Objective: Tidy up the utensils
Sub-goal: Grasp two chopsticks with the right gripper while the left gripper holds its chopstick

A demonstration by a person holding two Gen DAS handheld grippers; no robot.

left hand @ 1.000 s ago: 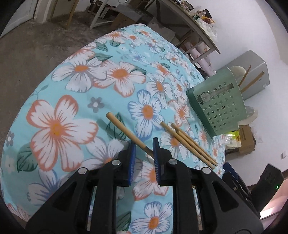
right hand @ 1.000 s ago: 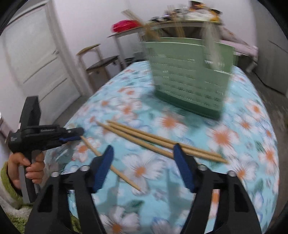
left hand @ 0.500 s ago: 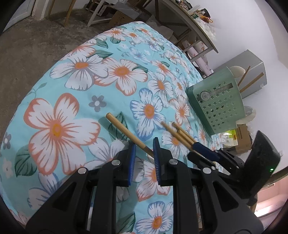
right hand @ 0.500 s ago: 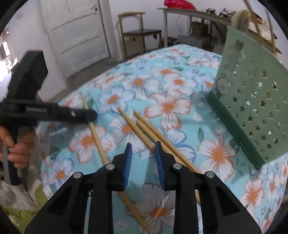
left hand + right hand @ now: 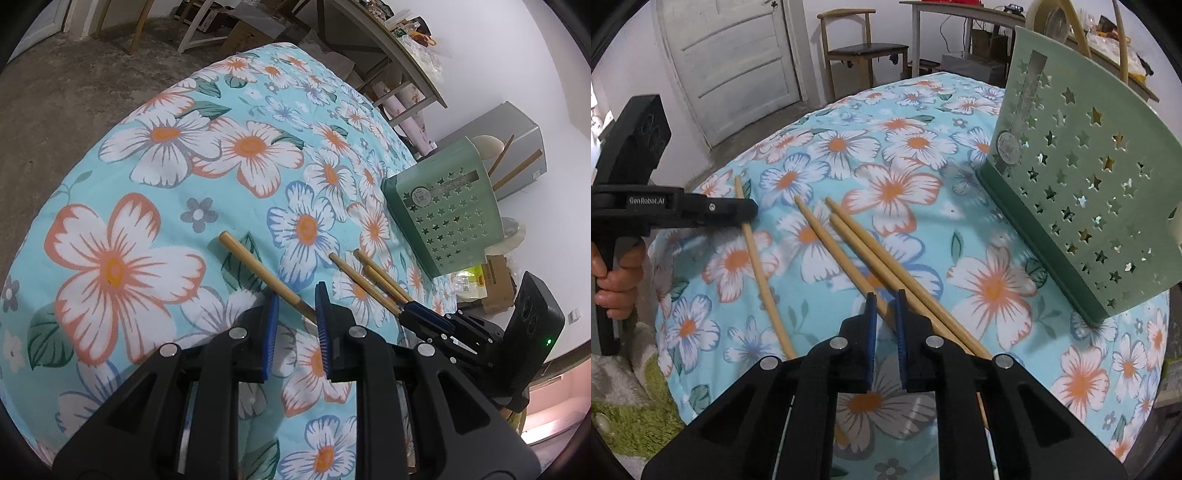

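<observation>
Several wooden chopsticks lie on the flowered tablecloth (image 5: 147, 184). One lone chopstick (image 5: 251, 266) (image 5: 757, 266) runs between the jaws of my left gripper (image 5: 295, 295) (image 5: 750, 210). Those jaws stand narrowly open and do not press on it. Three more chopsticks (image 5: 827, 236) (image 5: 351, 273) lie side by side. My right gripper (image 5: 886, 295) (image 5: 413, 306) is down over them, its jaws closing around the leftmost one with a small gap still showing. A green star-punched holder (image 5: 447, 214) (image 5: 1082, 177) stands beyond, with chopsticks (image 5: 517, 170) and a cream spoon (image 5: 487, 146) in it.
A person's hand (image 5: 617, 288) grips the left tool's handle. The round table drops off to bare floor on all sides. Behind it are a chair (image 5: 864, 48), a white door (image 5: 738, 62), a cluttered side table (image 5: 406, 48) and a grey cabinet (image 5: 517, 136). A green rug (image 5: 639, 398) lies below.
My right gripper swung in, rolled and came down over the three chopsticks, and its jaws went from wide apart to a narrow gap around one. The left gripper stayed put.
</observation>
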